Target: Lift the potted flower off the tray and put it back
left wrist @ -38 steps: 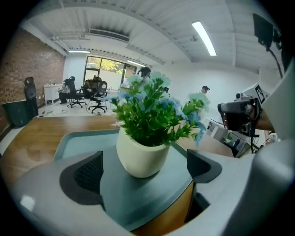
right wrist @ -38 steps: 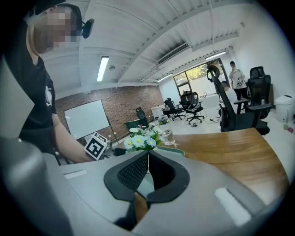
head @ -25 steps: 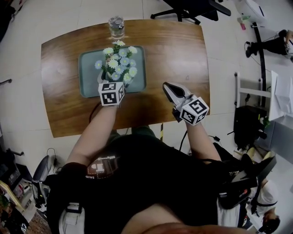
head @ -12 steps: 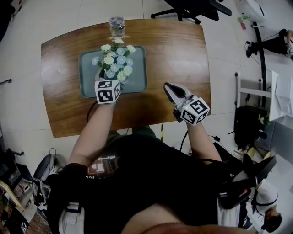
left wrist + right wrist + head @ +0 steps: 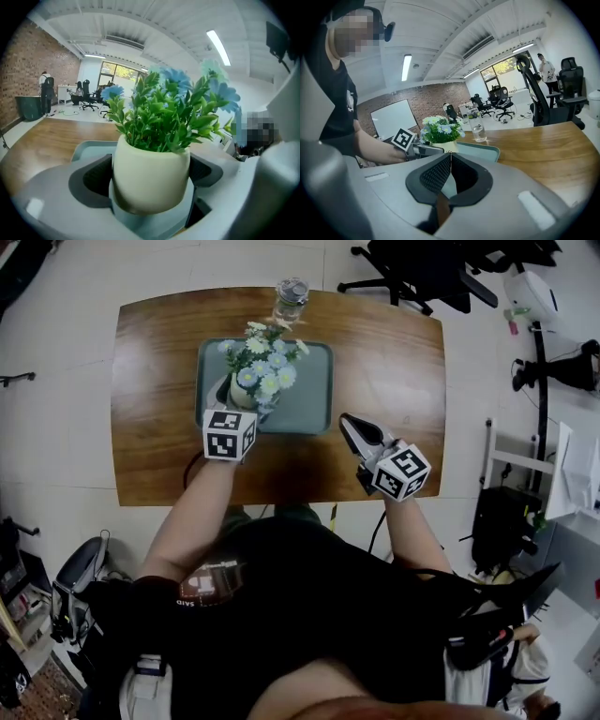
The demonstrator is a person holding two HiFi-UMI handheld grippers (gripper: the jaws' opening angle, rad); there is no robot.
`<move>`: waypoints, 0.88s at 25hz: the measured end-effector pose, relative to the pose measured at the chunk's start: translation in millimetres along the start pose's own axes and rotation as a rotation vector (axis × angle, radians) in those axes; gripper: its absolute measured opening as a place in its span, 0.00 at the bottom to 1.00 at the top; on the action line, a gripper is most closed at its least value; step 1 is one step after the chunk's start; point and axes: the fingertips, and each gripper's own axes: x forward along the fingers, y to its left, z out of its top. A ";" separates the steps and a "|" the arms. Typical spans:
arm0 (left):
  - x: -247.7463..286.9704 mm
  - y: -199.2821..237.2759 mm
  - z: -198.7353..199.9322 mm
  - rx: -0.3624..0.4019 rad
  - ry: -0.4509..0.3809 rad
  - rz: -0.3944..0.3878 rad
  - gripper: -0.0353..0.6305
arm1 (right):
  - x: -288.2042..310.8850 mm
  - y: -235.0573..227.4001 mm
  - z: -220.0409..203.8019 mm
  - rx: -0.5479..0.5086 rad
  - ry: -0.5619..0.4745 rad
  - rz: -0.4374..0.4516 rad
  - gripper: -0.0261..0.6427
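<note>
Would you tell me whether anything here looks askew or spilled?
The pot looks slightly tilted between the left gripper's jaws, which have just been closing on it, over the tray. Nothing spilled.

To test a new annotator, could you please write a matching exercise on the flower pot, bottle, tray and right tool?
1 round cream pot of blue-white flowers
2 clear plastic water bottle
3 grey-green rounded tray
4 right tool

A jaws shut, empty
B upright, far edge of wooden table
C lying flat mid-table
D in the left tool

Pairs: 1-D, 2-B, 3-C, 4-A. Left tool's jaws have just been closing on the pot.
</note>
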 end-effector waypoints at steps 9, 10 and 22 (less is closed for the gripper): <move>-61.2 63.3 34.8 -0.013 -0.112 0.076 0.80 | 51.3 41.0 21.4 -0.052 0.026 0.082 0.06; -69.9 76.2 38.2 -0.019 -0.123 0.093 0.80 | 58.3 46.1 24.2 -0.059 0.029 0.091 0.06; -140.2 227.1 17.0 -0.044 -0.123 0.282 0.80 | 129.6 96.0 38.3 -0.105 0.056 0.149 0.06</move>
